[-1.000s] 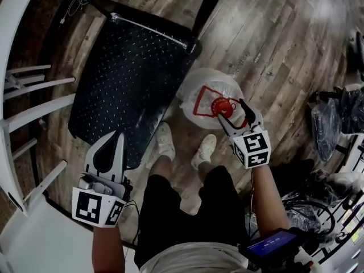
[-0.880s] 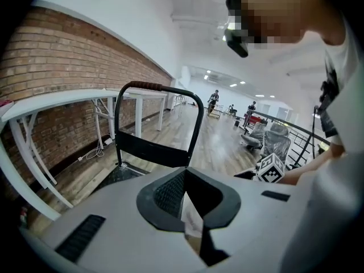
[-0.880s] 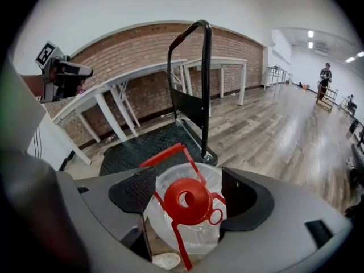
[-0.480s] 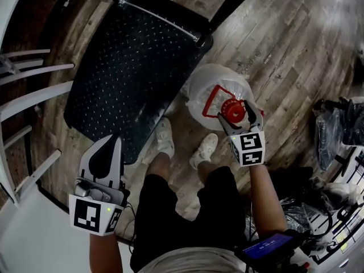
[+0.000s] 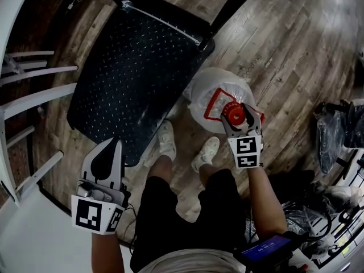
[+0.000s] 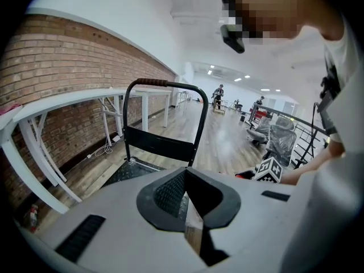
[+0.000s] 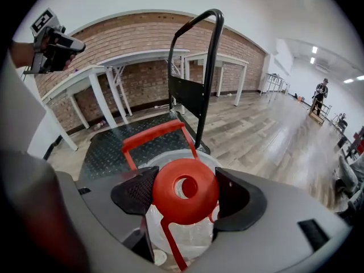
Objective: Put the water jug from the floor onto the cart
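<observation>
The clear water jug (image 5: 213, 92) stands on the wood floor by the near right corner of the black cart deck (image 5: 125, 73). Its red cap (image 5: 234, 114) sits between the pads of my right gripper (image 5: 238, 116). In the right gripper view the jaws of my right gripper (image 7: 185, 192) are closing, and both pads touch the sides of the cap (image 7: 170, 203). The jug's red carry handle (image 7: 153, 134) stands up behind it. My left gripper (image 5: 112, 148) hangs low at the left over the cart's near edge, shut with nothing in it; the left gripper (image 6: 185, 189) faces the cart handle (image 6: 165, 84).
White table legs (image 5: 28, 112) line the left side beside the cart. The cart's upright push handle (image 5: 233, 4) rises just beyond the jug. The person's shoes (image 5: 166, 141) stand close to the jug. Bags and cables (image 5: 335, 129) lie at the right.
My right gripper has come down over the red cap, which now sits between its pads. The left gripper has barely shifted.
</observation>
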Demonstrator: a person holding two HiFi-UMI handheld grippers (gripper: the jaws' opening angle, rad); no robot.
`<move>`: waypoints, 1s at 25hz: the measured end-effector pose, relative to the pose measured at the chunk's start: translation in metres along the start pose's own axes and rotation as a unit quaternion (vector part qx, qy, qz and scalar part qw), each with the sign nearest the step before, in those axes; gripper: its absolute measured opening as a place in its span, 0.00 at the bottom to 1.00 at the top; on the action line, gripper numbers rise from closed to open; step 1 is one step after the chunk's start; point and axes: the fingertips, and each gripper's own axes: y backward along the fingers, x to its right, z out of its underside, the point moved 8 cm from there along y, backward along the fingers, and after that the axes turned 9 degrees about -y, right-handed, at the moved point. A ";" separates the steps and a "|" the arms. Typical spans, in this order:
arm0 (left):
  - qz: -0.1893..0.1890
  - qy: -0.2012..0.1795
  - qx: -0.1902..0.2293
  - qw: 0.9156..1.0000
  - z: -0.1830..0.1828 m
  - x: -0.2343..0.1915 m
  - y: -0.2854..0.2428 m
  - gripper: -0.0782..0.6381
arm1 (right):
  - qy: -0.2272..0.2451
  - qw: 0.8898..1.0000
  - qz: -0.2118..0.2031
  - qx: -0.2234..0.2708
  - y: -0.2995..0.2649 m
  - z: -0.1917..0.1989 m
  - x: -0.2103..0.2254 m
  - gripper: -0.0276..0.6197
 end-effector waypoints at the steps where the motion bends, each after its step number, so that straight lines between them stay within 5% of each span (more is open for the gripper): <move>1: -0.002 0.002 0.000 1.000 0.000 0.000 0.001 0.11 | -0.004 1.000 0.003 0.000 0.001 0.001 0.001 0.53; 12: -0.007 -0.003 0.025 1.000 -0.048 0.013 0.046 0.11 | -0.055 0.997 0.041 0.022 0.109 -0.055 0.007 0.53; 25: -0.099 0.057 0.084 0.990 -0.087 0.047 0.154 0.11 | 0.020 0.999 0.022 0.037 0.248 -0.160 0.004 0.53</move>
